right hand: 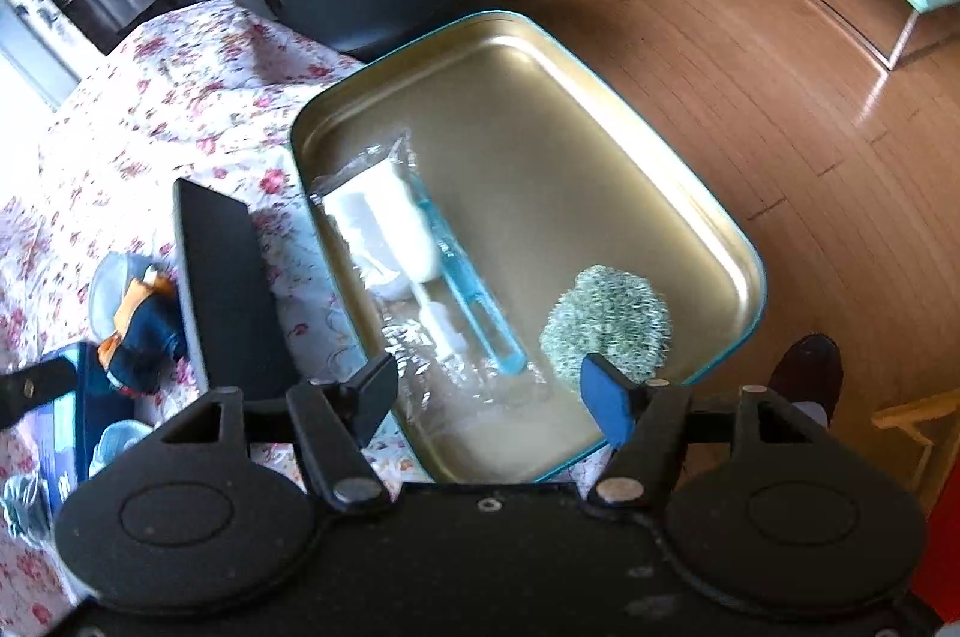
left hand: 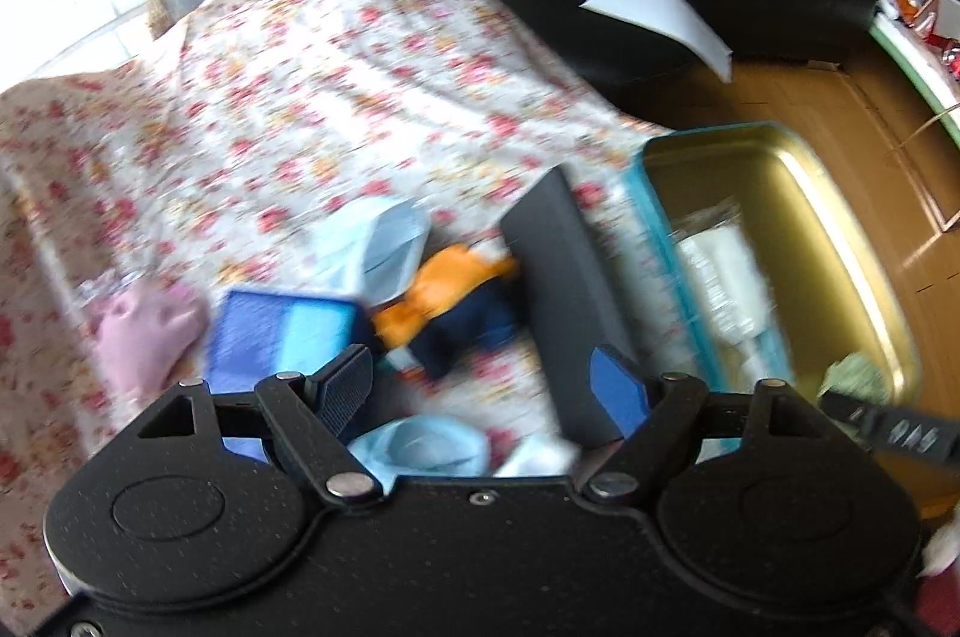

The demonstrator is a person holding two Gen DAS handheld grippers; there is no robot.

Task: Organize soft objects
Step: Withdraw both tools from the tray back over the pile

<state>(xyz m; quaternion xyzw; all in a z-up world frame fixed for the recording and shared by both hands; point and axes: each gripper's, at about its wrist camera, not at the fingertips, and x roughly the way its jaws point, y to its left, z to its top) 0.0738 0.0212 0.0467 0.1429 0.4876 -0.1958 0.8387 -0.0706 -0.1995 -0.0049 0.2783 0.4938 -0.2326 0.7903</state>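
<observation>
On my left wrist view, blurred, my left gripper (left hand: 486,385) has its jaws apart with nothing between them, above a floral cloth (left hand: 336,85). A light blue face mask (left hand: 384,247) lies at twelve o'clock from the jaws and a pink cloth (left hand: 144,331) at nine.

On my right wrist view, my right gripper (right hand: 492,391) is open and empty over the gold tin tray (right hand: 540,109). A steel scouring ball (right hand: 606,319) sits at one o'clock, a wrapped brush (right hand: 420,241) at eleven.
</observation>
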